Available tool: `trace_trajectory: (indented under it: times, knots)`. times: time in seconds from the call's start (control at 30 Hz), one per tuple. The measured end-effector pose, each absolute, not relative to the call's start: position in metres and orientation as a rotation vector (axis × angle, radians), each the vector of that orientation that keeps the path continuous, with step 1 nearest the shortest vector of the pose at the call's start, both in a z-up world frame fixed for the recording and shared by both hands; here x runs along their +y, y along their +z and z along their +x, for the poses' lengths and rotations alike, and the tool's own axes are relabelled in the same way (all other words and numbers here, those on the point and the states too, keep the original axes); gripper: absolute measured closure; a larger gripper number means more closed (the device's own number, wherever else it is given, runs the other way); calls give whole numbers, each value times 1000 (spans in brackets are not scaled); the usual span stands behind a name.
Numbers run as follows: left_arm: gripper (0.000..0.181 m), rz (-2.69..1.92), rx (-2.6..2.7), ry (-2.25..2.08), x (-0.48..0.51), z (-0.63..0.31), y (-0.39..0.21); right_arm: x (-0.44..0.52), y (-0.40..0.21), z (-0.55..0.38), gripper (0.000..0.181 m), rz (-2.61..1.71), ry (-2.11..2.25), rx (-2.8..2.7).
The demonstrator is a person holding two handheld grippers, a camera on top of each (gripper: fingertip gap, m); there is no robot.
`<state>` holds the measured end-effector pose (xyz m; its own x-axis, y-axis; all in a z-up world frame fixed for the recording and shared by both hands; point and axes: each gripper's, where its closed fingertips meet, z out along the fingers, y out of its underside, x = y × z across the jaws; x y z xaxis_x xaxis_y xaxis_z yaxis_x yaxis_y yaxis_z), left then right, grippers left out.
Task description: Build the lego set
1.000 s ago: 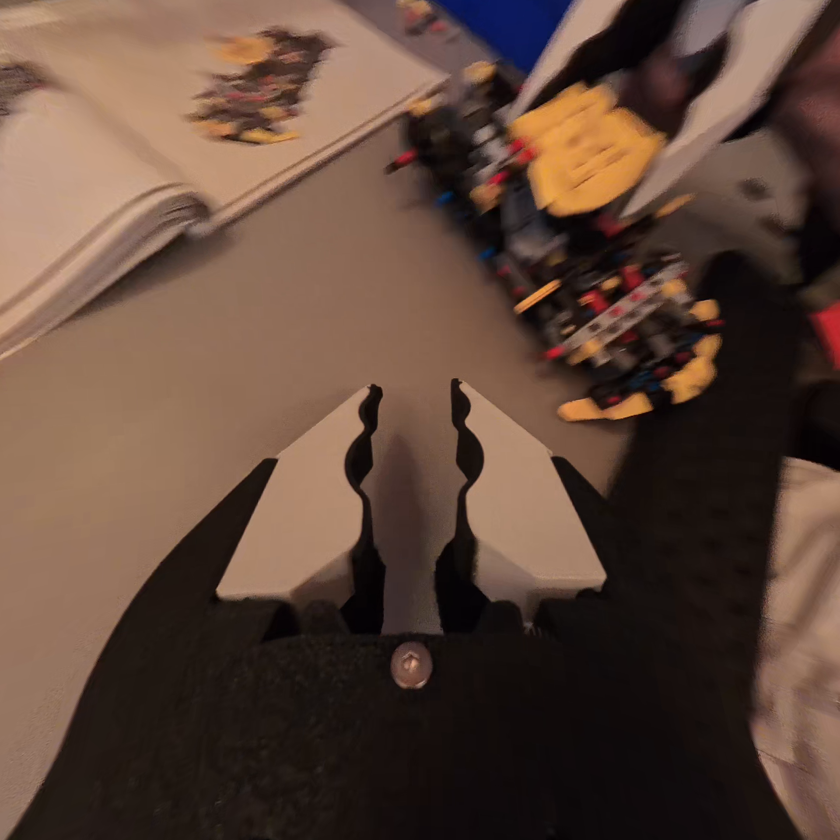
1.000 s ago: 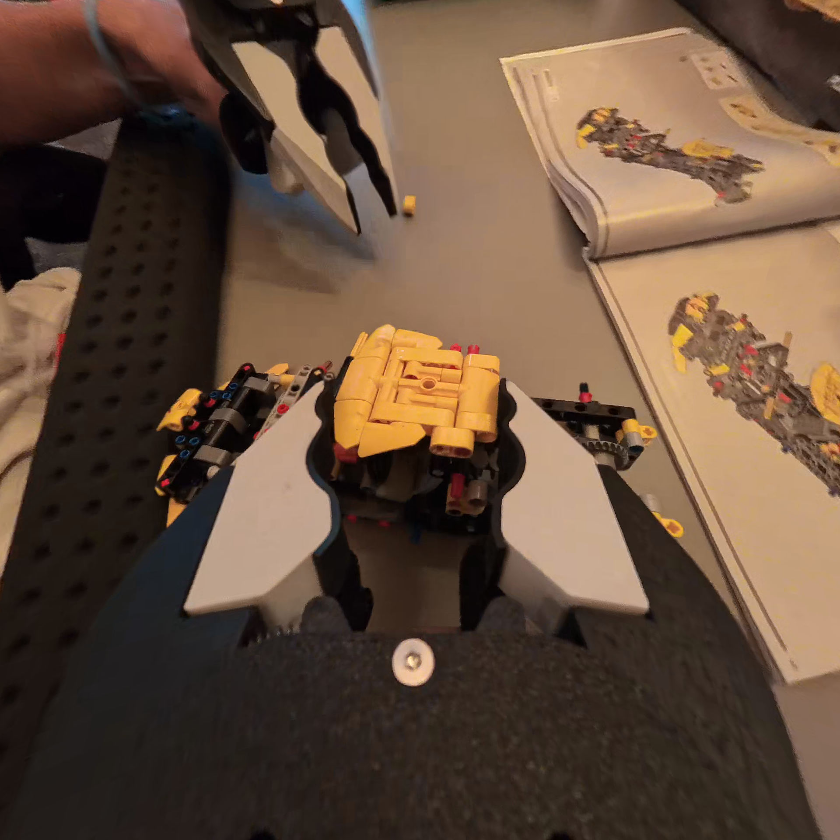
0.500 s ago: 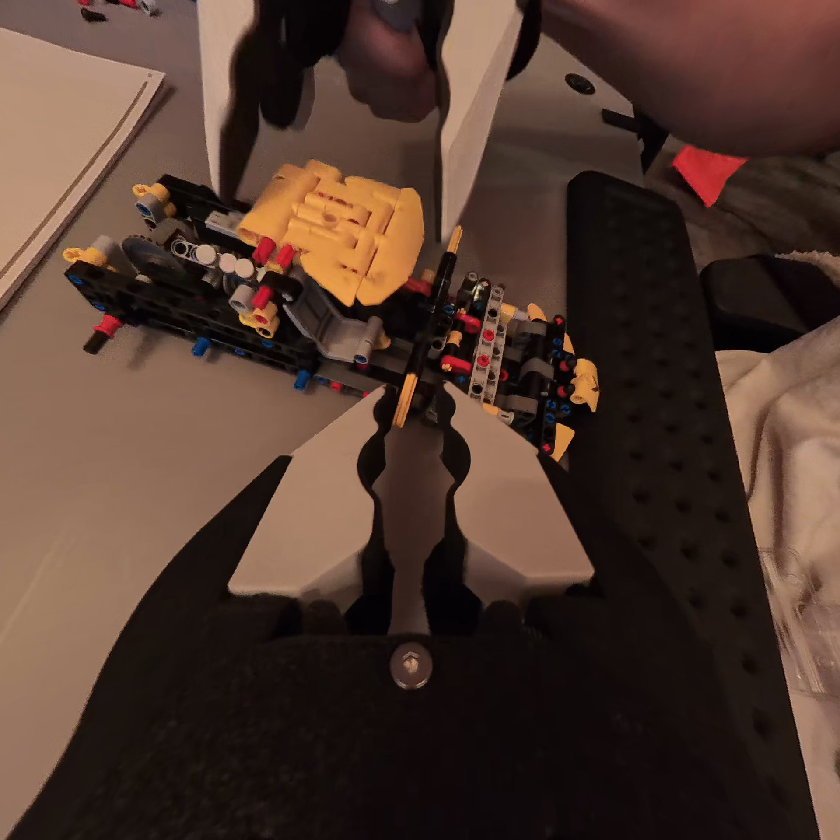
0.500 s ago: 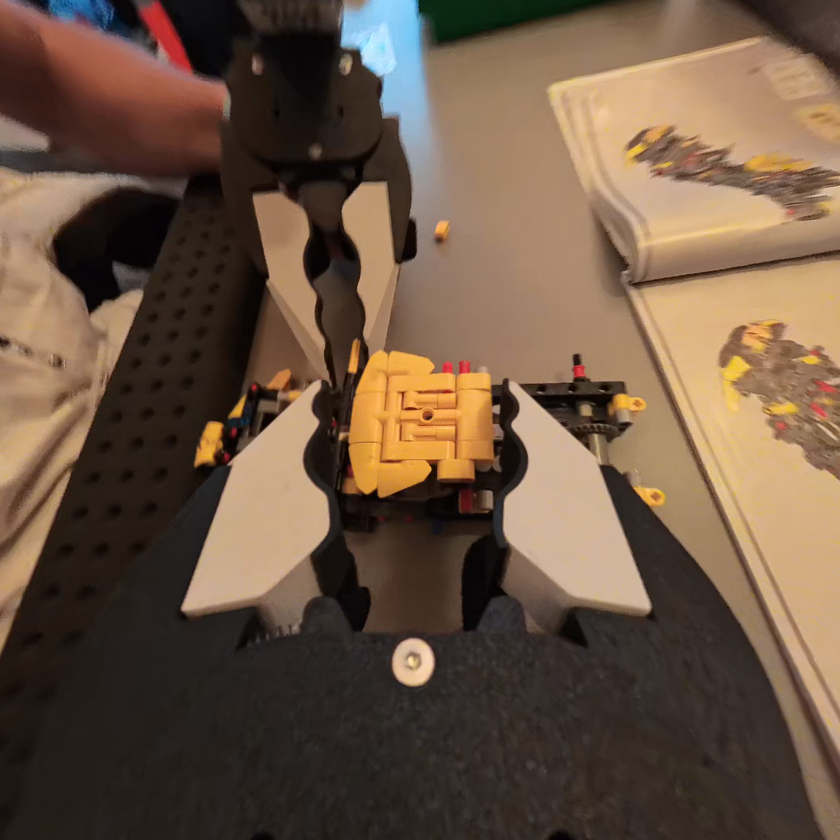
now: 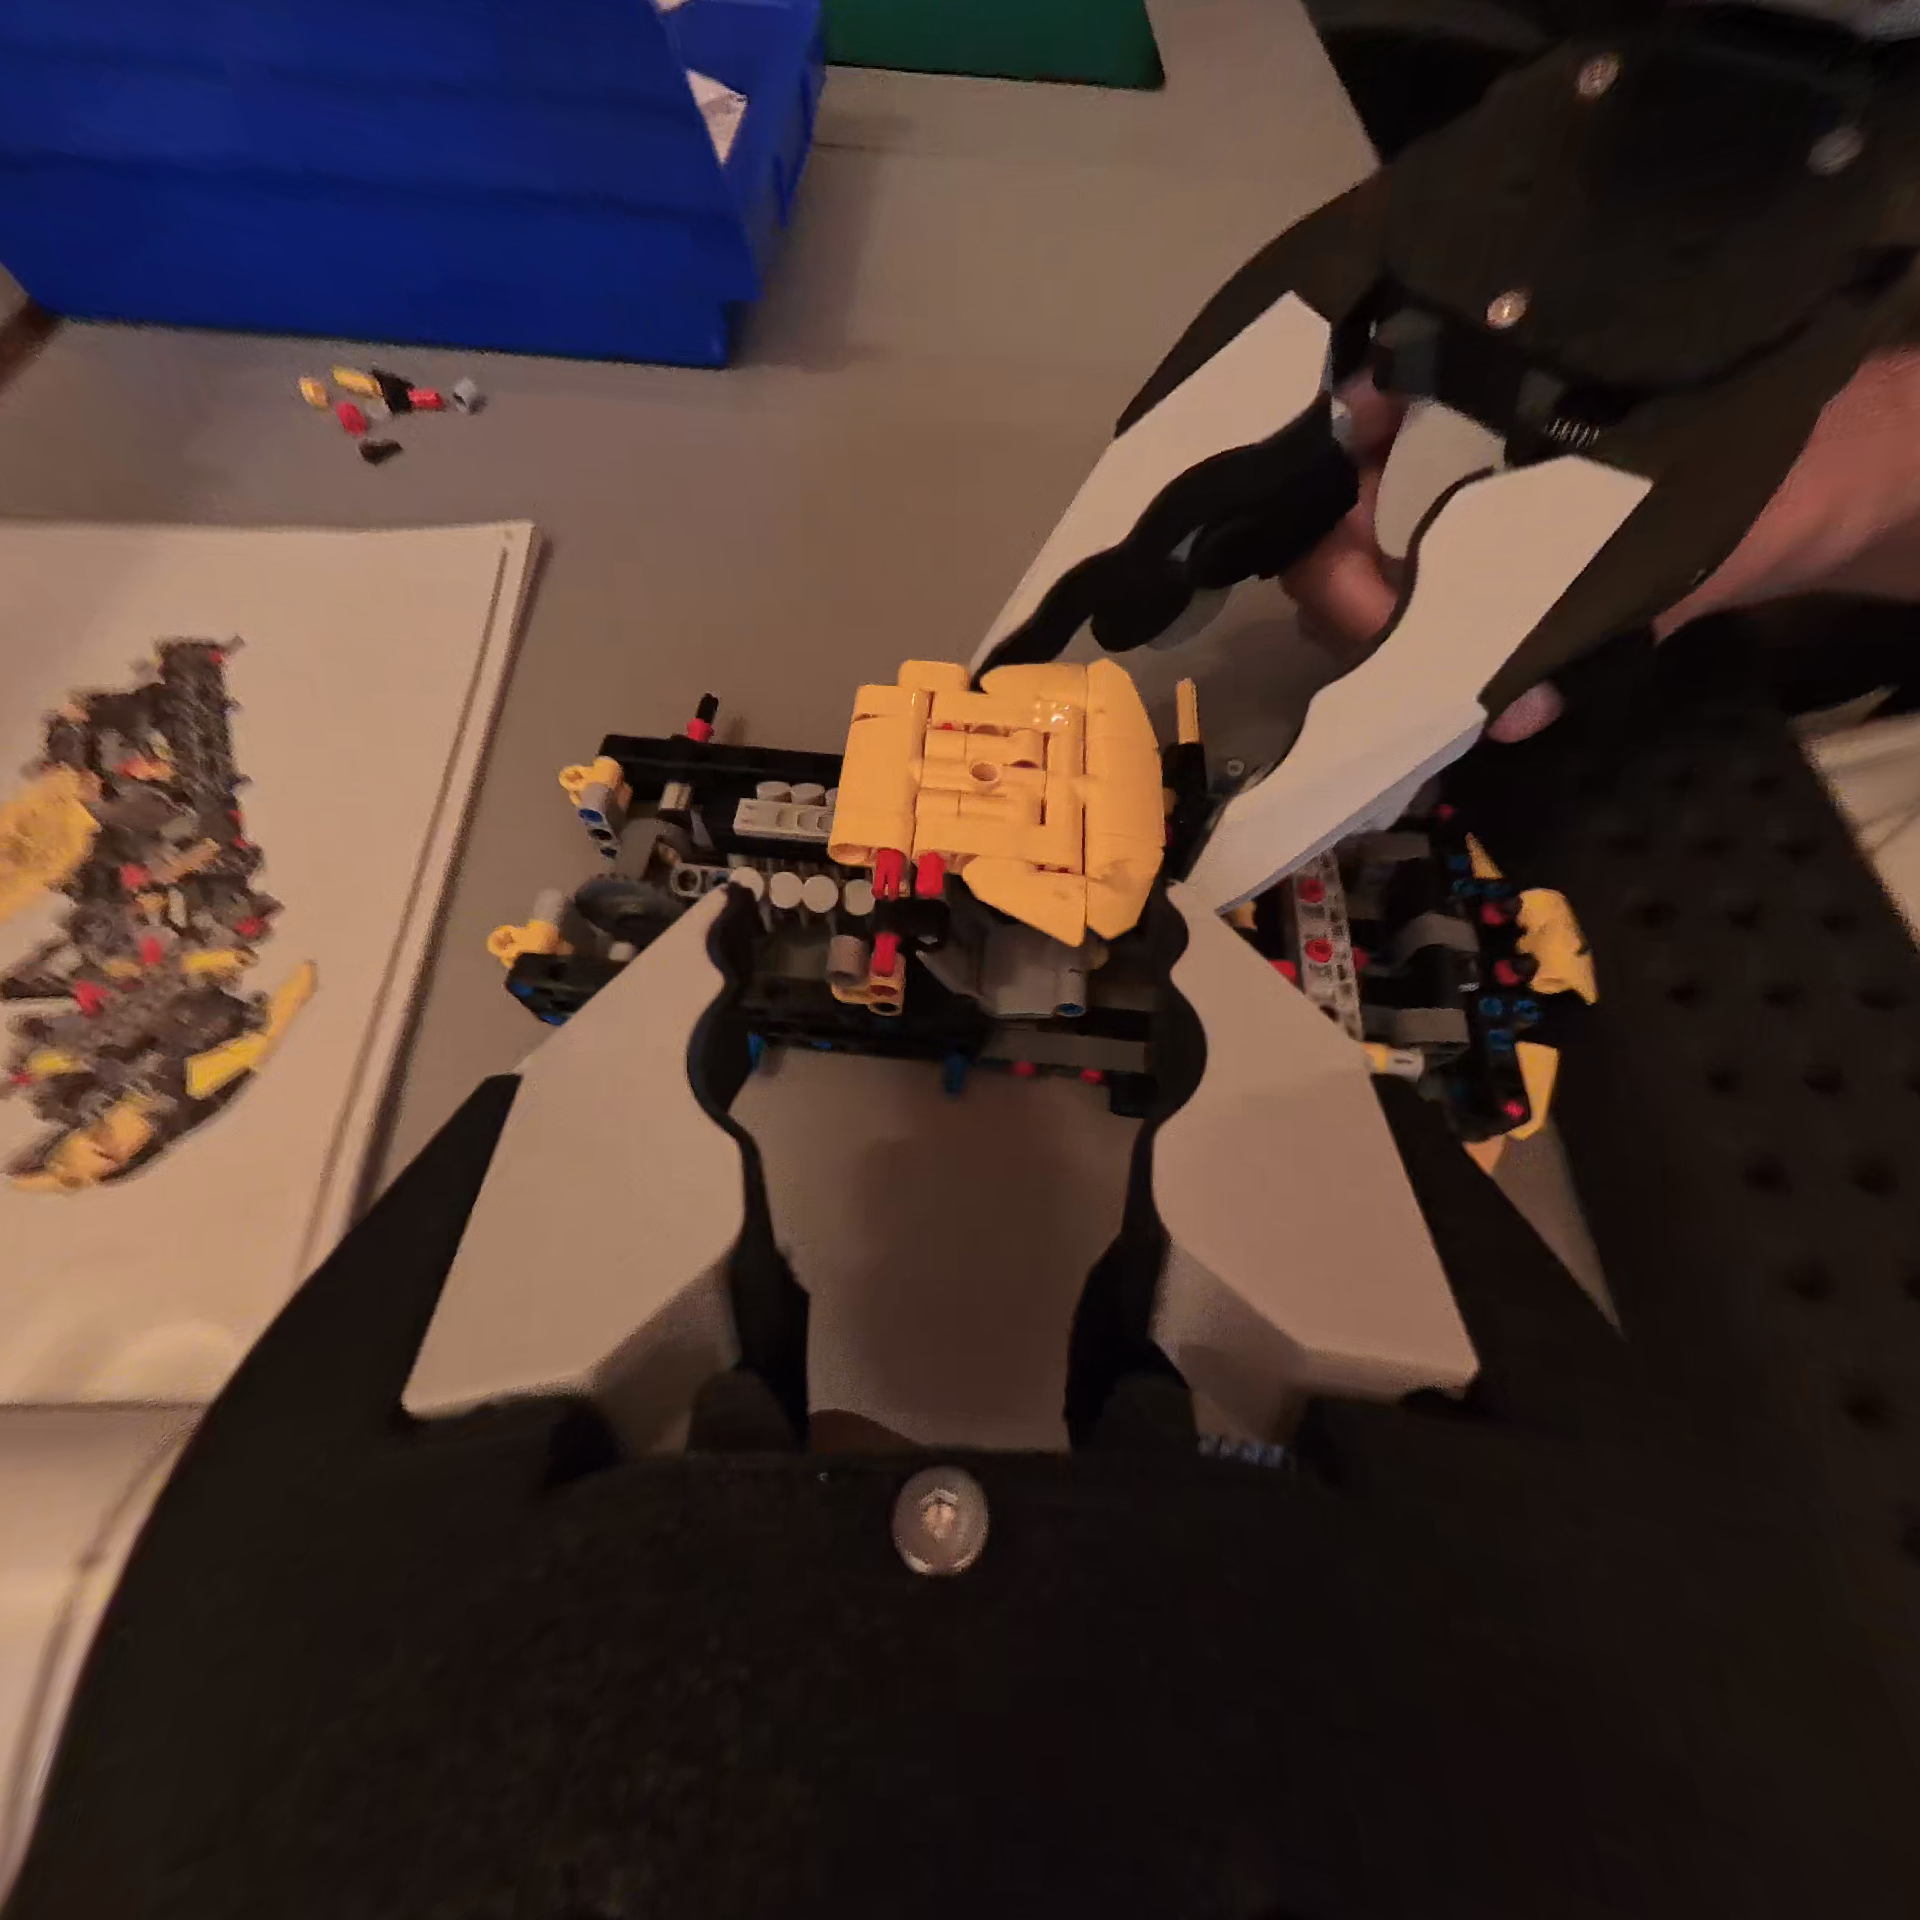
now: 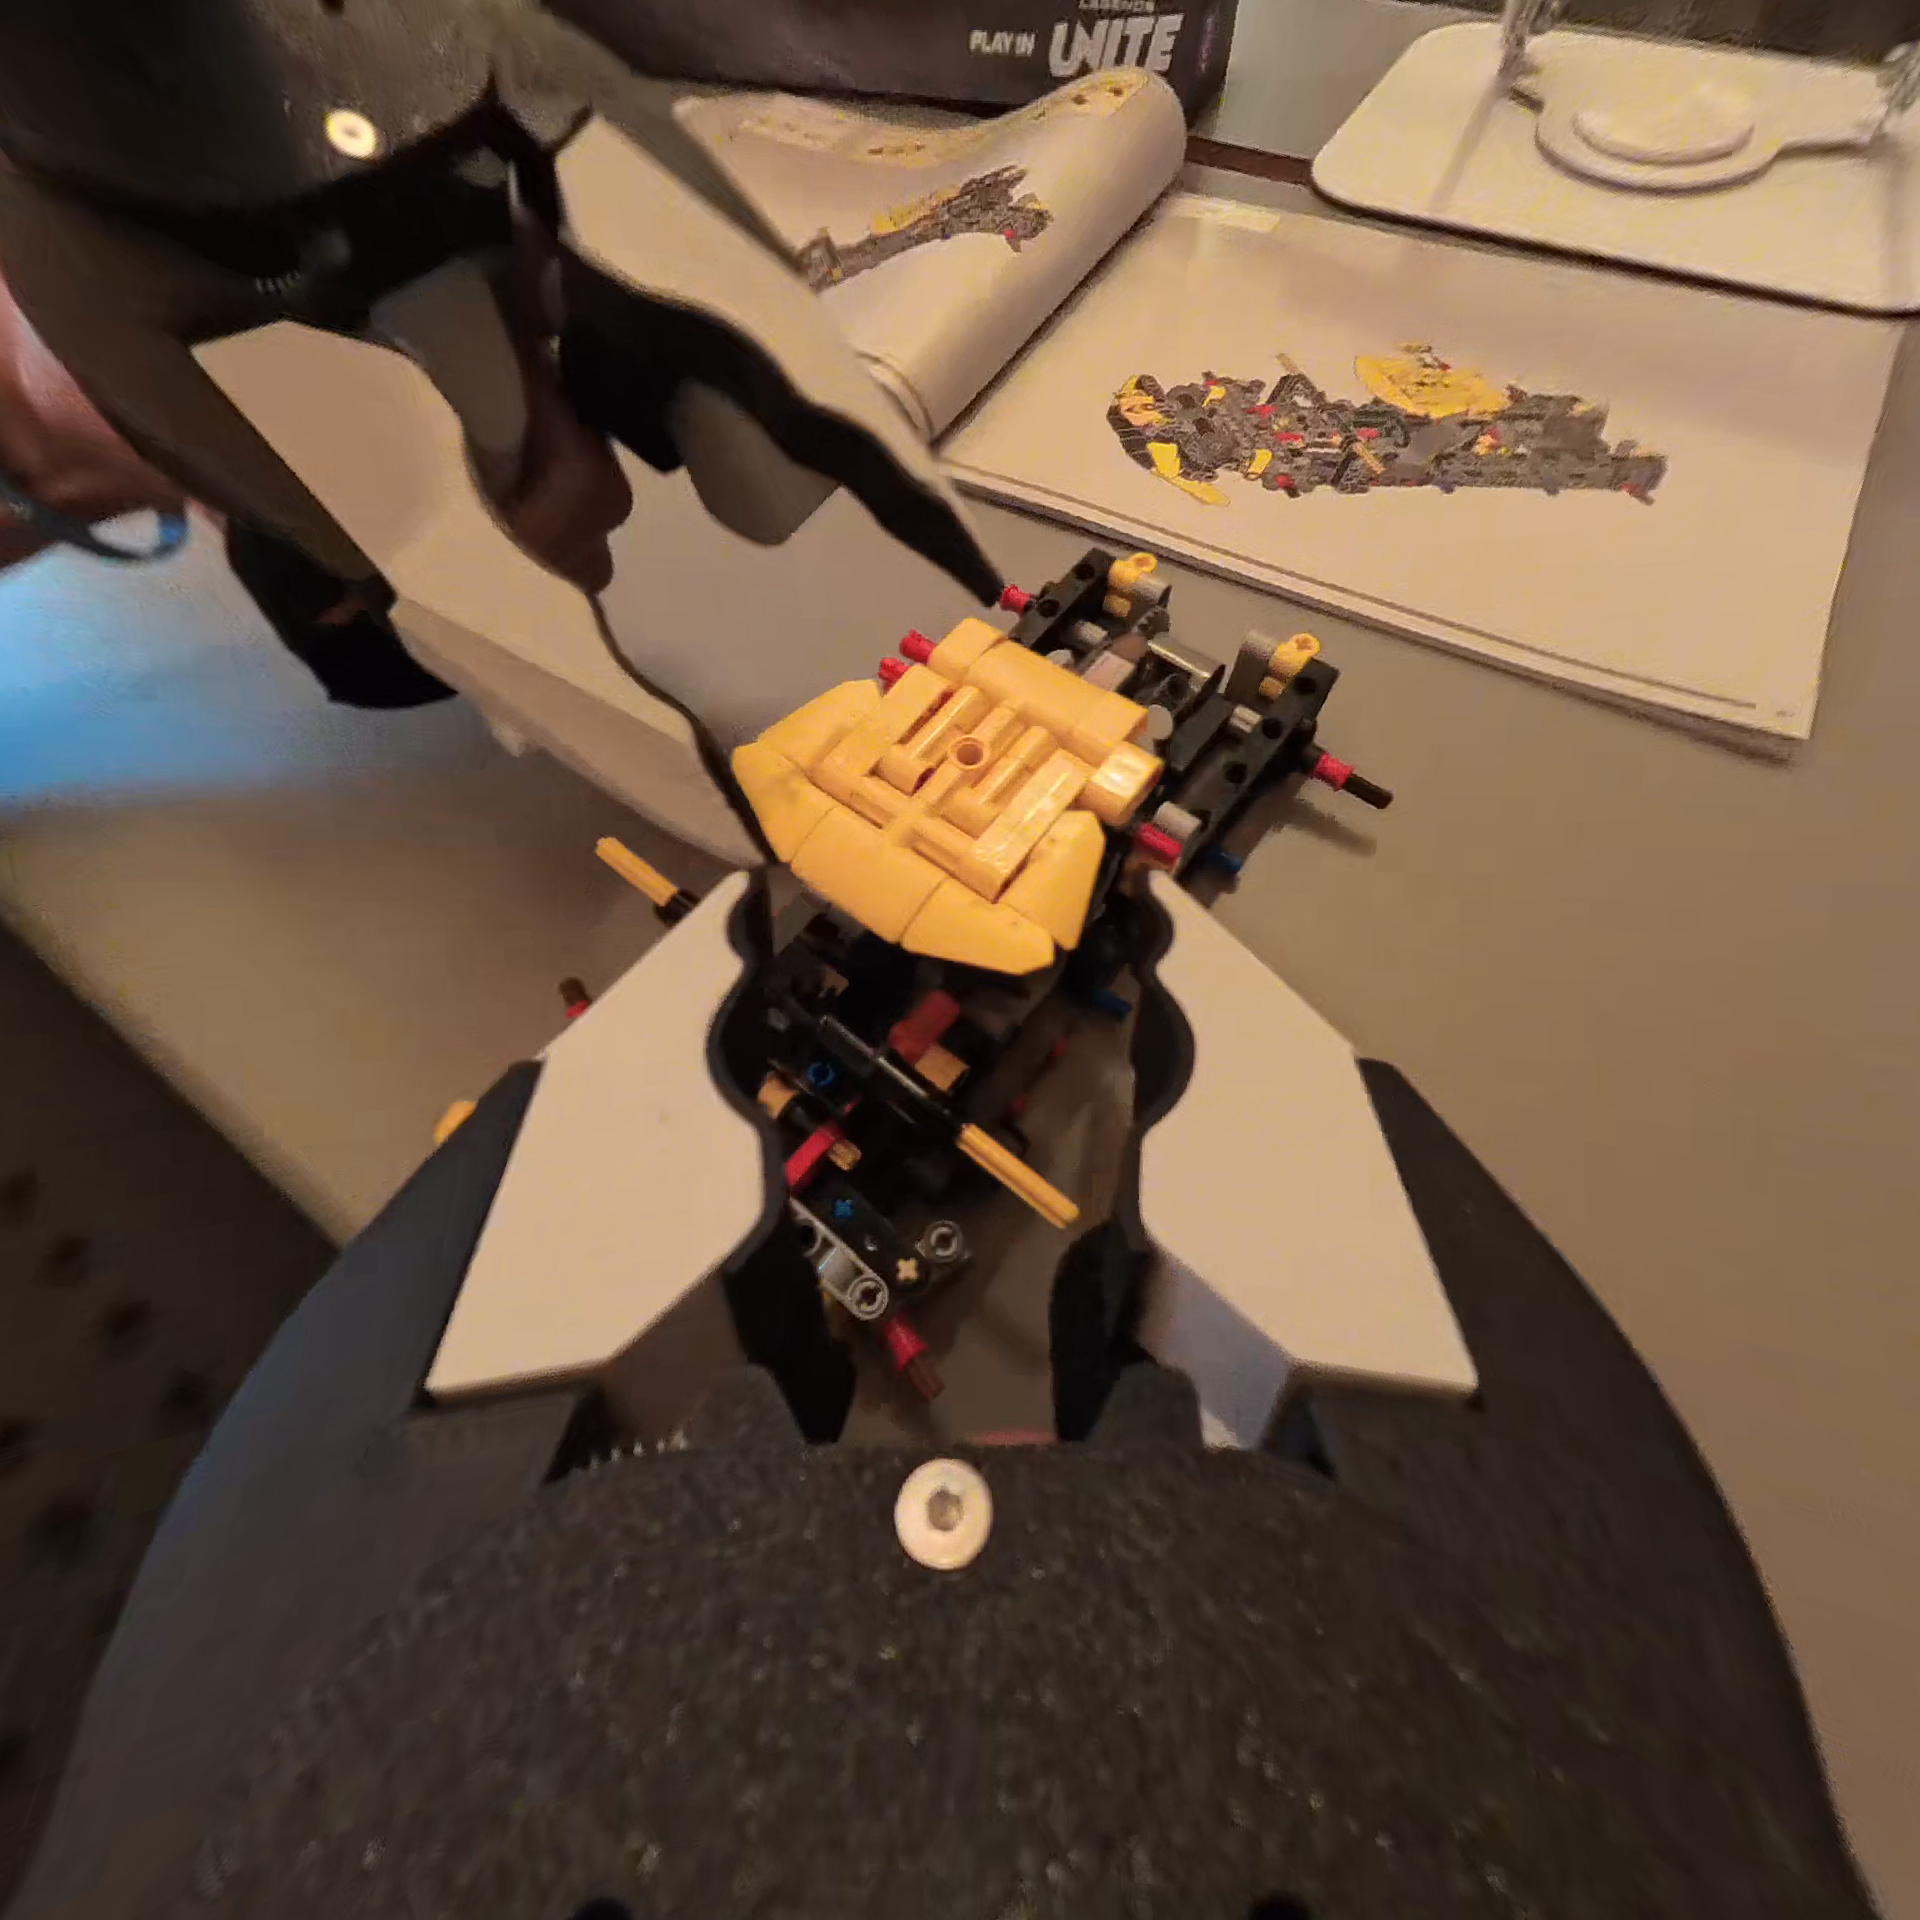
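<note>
A lego model, a black technic chassis (image 5: 935, 1023) with a yellow panel assembly (image 5: 997, 790) on top, sits on the grey table. My left gripper (image 5: 945, 914) is open wide, its tips at the model's near side on either side of the yellow panel. In the right wrist view it (image 6: 883, 727) comes in from the upper left and straddles the yellow panel (image 6: 935, 790). My right gripper (image 6: 948, 883) is shut across the chassis (image 6: 883, 1070). It shows in the left wrist view (image 5: 1096, 779) at upper right, with a hand behind it.
An open instruction book (image 5: 312, 831) (image 6: 1455, 540) lies beside the model. Blue bins (image 5: 364, 187) stand at the back, with a few loose pieces (image 5: 384, 400) in front of them. A black perforated pad (image 5: 1766, 1039) lies at one side. A white tray (image 6: 1662, 177) is behind the book.
My left gripper swung from the bare table to the model and opened its jaws wide around it. My right gripper kept its hold on the model and turned relative to the book.
</note>
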<state>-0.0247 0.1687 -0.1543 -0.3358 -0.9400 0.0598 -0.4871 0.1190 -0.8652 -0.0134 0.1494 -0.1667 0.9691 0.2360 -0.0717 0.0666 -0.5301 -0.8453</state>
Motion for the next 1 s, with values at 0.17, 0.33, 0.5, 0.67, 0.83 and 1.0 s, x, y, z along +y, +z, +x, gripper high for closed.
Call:
trace_trajectory:
  times: [0.17, 0.33, 0.5, 0.67, 0.83, 1.0]
  knots:
    - [122, -1298, 1953, -1176, 161, -20, -155, 151, -168, -10, 121, -2118, 290, -264]
    - [128, -1314, 1930, -1116, 153, -19, -157, 147, -168, -4, 130, -2147, 304, -397]
    - [128, -1431, 1789, -1016, 155, -26, -154, 150, -164, -9, 131, -2157, 351, -623]
    - [128, -1612, 1552, -889, 164, -41, -158, 164, -168, -22, 130, -2104, 515, -941]
    - [128, -1749, 1328, -786, 180, -51, -158, 184, -169, -33, 131, -2027, 642, -1211]
    - [127, -1818, 1181, -759, 178, -58, -158, 183, -168, -38, 131, -1983, 714, -1395]
